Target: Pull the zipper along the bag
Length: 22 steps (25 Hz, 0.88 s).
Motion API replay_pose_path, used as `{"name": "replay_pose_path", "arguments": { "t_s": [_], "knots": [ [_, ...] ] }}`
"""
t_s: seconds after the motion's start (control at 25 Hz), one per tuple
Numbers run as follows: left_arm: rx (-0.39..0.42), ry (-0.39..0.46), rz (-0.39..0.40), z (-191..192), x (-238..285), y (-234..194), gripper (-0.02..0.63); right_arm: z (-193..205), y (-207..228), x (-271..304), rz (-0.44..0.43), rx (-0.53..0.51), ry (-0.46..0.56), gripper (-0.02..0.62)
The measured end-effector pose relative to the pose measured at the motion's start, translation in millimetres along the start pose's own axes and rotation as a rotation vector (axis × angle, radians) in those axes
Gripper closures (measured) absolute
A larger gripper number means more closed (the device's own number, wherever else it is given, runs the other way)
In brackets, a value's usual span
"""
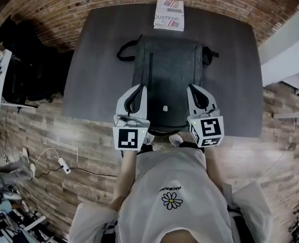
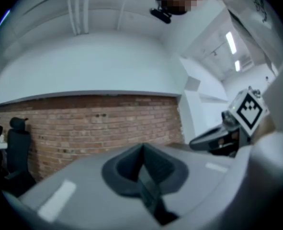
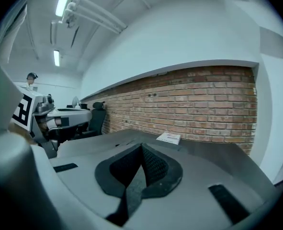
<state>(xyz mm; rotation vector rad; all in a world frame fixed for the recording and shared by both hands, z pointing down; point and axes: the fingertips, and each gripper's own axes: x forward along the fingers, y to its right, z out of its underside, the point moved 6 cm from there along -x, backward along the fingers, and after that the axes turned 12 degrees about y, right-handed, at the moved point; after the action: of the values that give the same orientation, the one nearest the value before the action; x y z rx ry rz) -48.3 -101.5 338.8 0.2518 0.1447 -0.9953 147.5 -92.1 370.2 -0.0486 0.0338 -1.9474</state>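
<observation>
While the dark grey backpack point(image 1: 167, 80) lies flat mid-table point(image 1: 98, 59), the left gripper point(image 1: 140, 88) and right gripper point(image 1: 192, 87) are both clenched on nothing.
They hang side by side over the backpack's near corners, by the table's near edge; a printed booklet point(image 1: 169, 14) lies at the far edge.

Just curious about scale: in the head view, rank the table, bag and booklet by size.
Largest: table
Next: bag
Smallest: booklet
Bag and booklet both lie on the table, so nearness barely skews this.
</observation>
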Motion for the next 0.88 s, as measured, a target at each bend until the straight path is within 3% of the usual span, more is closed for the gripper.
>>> {"name": "replay_pose_path", "arguments": {
  "t_s": [0.16,0.36,0.88],
  "knots": [
    [-0.032,-0.121,0.055,35,5,-8,0.606,15,-4,1,0.082,0.019,-0.052,0.594],
    [-0.07,-0.203,0.118,64,6,0,0.606,33,-1,3,0.147,0.059,-0.103,0.595],
    [-0.072,-0.386,0.221,108,17,19,0.606,77,-4,5,0.156,0.081,-0.296,0.595]
  ]
}}
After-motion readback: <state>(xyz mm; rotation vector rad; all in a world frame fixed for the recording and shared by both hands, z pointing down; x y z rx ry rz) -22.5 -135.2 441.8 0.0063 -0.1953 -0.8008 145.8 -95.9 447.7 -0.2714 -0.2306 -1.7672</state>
